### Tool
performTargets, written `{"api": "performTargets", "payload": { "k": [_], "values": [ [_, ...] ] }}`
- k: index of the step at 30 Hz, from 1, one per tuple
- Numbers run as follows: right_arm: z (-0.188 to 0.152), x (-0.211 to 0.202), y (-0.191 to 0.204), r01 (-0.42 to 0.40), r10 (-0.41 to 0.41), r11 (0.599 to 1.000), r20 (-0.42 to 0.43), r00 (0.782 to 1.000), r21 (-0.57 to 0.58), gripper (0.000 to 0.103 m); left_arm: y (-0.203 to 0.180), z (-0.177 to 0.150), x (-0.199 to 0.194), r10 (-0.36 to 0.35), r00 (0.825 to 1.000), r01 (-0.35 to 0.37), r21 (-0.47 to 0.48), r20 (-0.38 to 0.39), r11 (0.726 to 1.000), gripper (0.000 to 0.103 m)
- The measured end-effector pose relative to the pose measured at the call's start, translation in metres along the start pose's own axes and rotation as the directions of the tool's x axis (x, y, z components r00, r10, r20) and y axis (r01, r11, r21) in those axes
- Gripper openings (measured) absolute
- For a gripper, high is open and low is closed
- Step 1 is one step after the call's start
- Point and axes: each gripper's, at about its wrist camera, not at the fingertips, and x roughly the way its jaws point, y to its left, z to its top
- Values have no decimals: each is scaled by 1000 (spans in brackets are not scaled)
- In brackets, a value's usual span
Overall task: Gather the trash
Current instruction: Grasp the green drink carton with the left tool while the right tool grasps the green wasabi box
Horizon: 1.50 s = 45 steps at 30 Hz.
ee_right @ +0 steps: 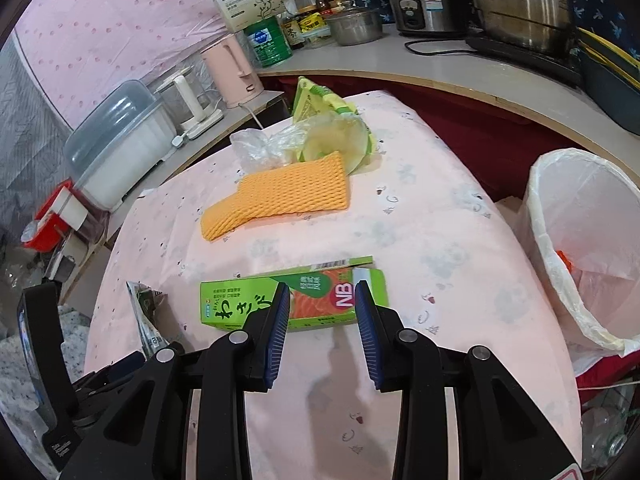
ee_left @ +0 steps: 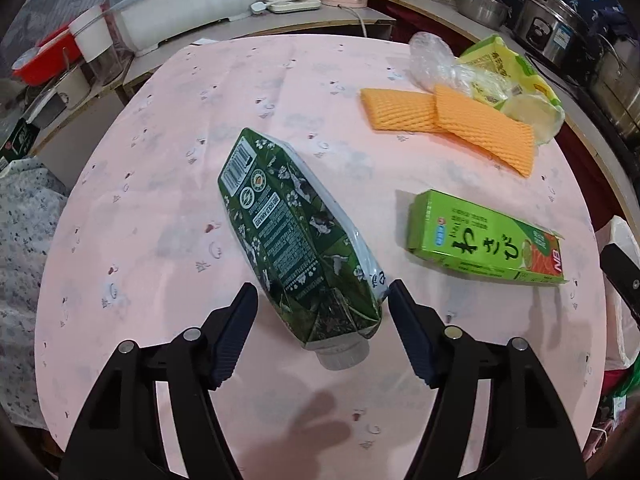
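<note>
A crushed dark green bottle (ee_left: 292, 232) lies on the pink round table (ee_left: 160, 220), neck toward me. My left gripper (ee_left: 322, 300) is open, its fingers on either side of the bottle's neck end without gripping it. A light green wasabi box (ee_left: 484, 240) lies to its right. In the right wrist view my right gripper (ee_right: 322, 304) is open, with its fingers either side of the box's (ee_right: 256, 304) orange end. Two orange foam nets (ee_left: 452, 120), crumpled clear plastic (ee_left: 432, 56) and a yellow-green wrapper (ee_left: 508, 68) lie at the far right.
A bin lined with a white bag (ee_right: 588, 248) stands at the table's right edge. Counters behind hold pots (ee_right: 516, 4), a rice cooker (ee_right: 424, 0), a pink kettle (ee_right: 236, 72) and a lidded white container (ee_right: 120, 148).
</note>
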Motion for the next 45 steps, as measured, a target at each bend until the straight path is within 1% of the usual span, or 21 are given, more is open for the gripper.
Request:
{"api": "performTargets", "payload": {
  "k": [5, 9, 13, 16, 17, 18, 19, 20, 23, 25, 26, 27, 28, 30, 31, 34, 36, 39, 41, 45],
  "values": [
    [14, 29, 18, -33, 31, 999, -46, 998, -41, 33, 30, 5, -1, 21, 1000, -20, -61, 7, 998, 65],
    [23, 57, 25, -34, 28, 997, -89, 996, -66, 33, 43, 7, -2, 19, 1000, -17, -89, 17, 996, 76],
    [27, 81, 19, -23, 16, 998, -133, 991, -51, 33, 46, 14, -1, 15, 999, -11, -91, 38, 996, 83],
    [23, 91, 10, -32, 30, 999, -174, 984, -12, 33, 45, 23, 9, 32, 999, -28, -87, 38, 996, 82],
    [20, 92, 8, -35, 34, 999, -185, 982, -4, 33, 46, 24, 13, 31, 999, -28, -85, 31, 996, 80],
    [15, 91, 7, -43, 42, 999, -195, 980, 1, 33, 46, 24, 16, 25, 999, -23, -84, 23, 996, 72],
    [11, 90, 5, -46, 46, 999, -202, 978, 3, 33, 47, 24, 20, 8, 1000, -7, -83, 10, 997, 67],
    [6, 87, 4, -50, 50, 999, -207, 977, 3, 33, 48, 23, 22, 7, 1000, -6, -84, 3, 996, 66],
    [-8, 74, 2, -73, 74, 997, -214, 974, 10, 33, 49, 19, 18, 2, 1000, 0, -68, 19, 998, 63],
    [-17, 66, 1, -89, 89, 996, -214, 973, 10, 33, 49, 16, 14, -4, 1000, 6, -59, 27, 998, 54],
    [-23, 60, 1, -100, 99, 995, -214, 972, 8, 33, 49, 14, 12, -10, 1000, 12, -52, 30, 999, 51],
    [-26, 56, 1, -107, 105, 994, -211, 972, 5, 33, 48, 12, 10, -17, 999, 18, -43, 32, 999, 43],
    [-30, 52, 0, -114, 112, 993, -208, 972, 2, 33, 47, 11, 8, -25, 999, 26, -34, 29, 999, 24],
    [-39, 41, -1, -129, 126, 992, -202, 971, 1, 33, 47, 4, 10, -77, 997, 77, -28, -10, 997, 21],
    [-43, 36, -2, -135, 132, 991, -200, 971, 1, 33, 46, 0, 9, -90, 996, 89, -31, -11, 996, 21],
    [-52, 23, -2, -158, 152, 987, -197, 969, -15, 35, 37, -12, 1, -79, 997, 79, 20, 4, 997, 21],
    [-60, 16, 4, -169, 157, 984, -195, 968, -47, 44, 32, -18, -3, -93, 996, 93, 39, 0, 995, 21],
    [-71, 12, 13, -168, 146, 980, -194, 970, -102, 53, 27, -28, -8, -110, 994, 110, 53, -11, 993, 21],
    [-76, 12, 19, -166, 137, 977, -197, 971, -135, 55, 24, -35, -12, -109, 994, 110, 69, -14, 992, 21],
    [-84, 17, 26, -153, 115, 973, -210, 971, -175, 56, 21, -46, -17, -109, 994, 111, 81, -24, 991, 21]
  ]
}}
